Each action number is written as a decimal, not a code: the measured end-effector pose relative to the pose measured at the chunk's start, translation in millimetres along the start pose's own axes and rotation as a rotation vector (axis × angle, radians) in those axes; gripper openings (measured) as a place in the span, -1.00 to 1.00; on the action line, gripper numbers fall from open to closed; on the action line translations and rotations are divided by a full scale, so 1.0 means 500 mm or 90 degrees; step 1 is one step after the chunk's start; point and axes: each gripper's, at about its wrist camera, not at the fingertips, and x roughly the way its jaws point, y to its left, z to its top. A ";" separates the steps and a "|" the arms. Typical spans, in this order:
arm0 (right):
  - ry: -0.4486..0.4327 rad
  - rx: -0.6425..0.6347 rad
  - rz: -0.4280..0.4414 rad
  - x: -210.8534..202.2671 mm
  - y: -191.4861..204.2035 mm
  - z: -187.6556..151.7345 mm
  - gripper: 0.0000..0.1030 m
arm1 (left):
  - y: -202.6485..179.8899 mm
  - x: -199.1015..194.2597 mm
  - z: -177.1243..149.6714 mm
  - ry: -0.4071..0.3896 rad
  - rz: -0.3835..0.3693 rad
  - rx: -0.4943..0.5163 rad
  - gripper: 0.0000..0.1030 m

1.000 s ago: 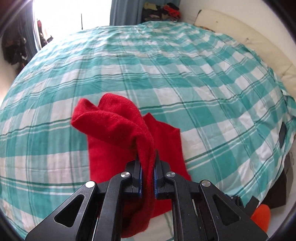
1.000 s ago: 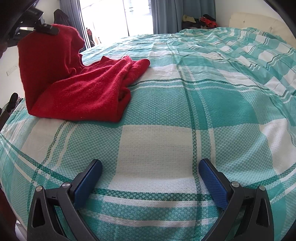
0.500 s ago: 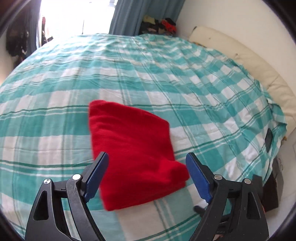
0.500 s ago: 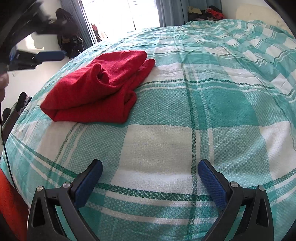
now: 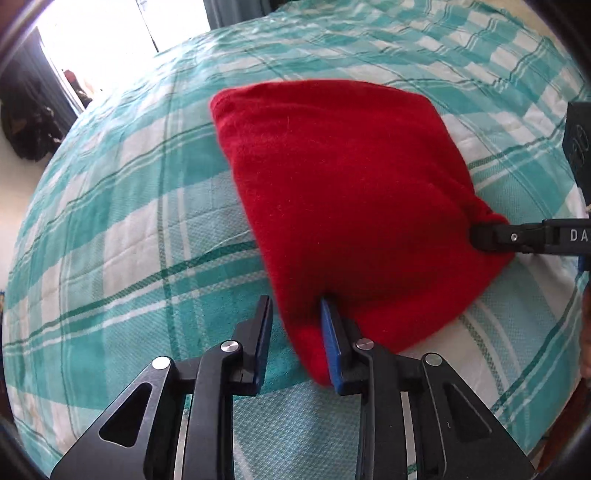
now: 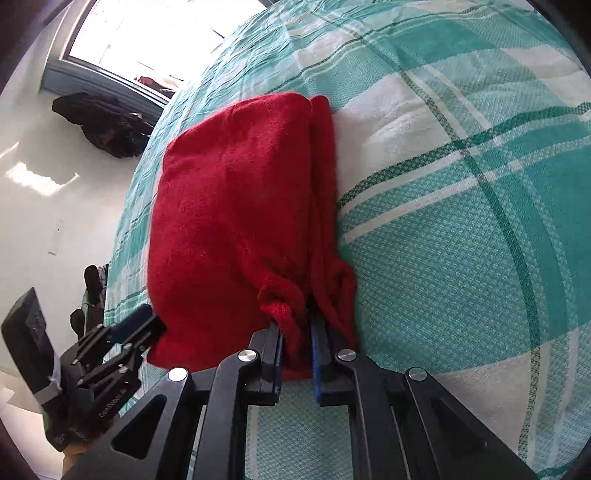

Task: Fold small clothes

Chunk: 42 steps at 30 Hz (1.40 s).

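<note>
- Now a folded red garment (image 5: 343, 206) lies flat on the bed (image 5: 122, 229), on its teal and white checked cover.
- From the left wrist view, the left claw (image 5: 295, 332) is closing over the garment's near corner: red cloth sits between its blue pads, touching the right one, while a gap shows beside the left one, so it does not yet pinch.
- From the right wrist view, the right claw (image 6: 295, 350) is closing too, and its blue pads already squeeze a bunched edge of the red garment (image 6: 229, 221) at the near right corner.
- At the right edge of the left wrist view the right claw (image 5: 487, 238) bites the garment's corner.
- At lower left of the right wrist view the left claw (image 6: 147, 325) reaches the other near corner.
- Beyond the bed stands a bright window (image 6: 155, 29), with dark clothes (image 6: 103, 122) heaped on the floor beneath.
</note>
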 end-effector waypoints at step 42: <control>-0.053 -0.168 0.134 -0.060 0.168 0.170 -0.51 | 0.136 -0.115 0.152 -0.043 -0.296 -0.207 -0.47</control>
